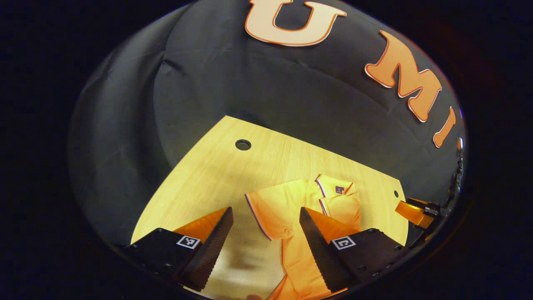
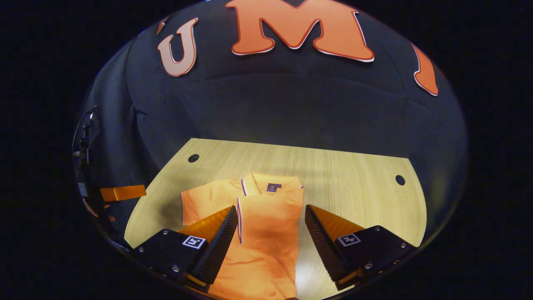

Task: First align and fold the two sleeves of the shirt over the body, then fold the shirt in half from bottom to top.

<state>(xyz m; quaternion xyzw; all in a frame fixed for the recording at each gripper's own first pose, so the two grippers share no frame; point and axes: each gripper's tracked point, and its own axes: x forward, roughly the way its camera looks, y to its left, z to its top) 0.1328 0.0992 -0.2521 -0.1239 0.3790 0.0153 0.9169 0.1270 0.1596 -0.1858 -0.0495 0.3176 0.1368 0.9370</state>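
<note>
Count: you have one shirt (image 2: 260,233), one table (image 2: 354,175), two grippers, and two round holes in the tabletop, one toward the far left (image 2: 193,158) and one toward the far right (image 2: 400,180).
Containers: I can make out no box, bin or tray on the table; the shirt lies straight on the bare wood.
Left gripper (image 1: 266,227): your fingers stand well apart with nothing between them but open air; below them are the tabletop and the shirt's left side.
Left sleeve (image 1: 270,208): it spreads flat out to the side, with a dark piped hem along its edge.
Shirt position: in the right gripper view it lies on the near half of the table, left of centre, collar away from you and hem running toward you past the bottom edge.
Shirt look: orange polo, short sleeves, thin dark and white piping on collar (image 2: 272,183) and cuffs, and a small dark label inside the neck.
Right sleeve (image 2: 270,208): it looks folded in over the body, its piped edge running down the chest.
Right gripper (image 2: 270,227): your fingers are spread wide, grasping nothing, with the shirt's body showing between them.
Far right of the left gripper view: your other gripper (image 1: 418,212) shows at the table's edge.
</note>
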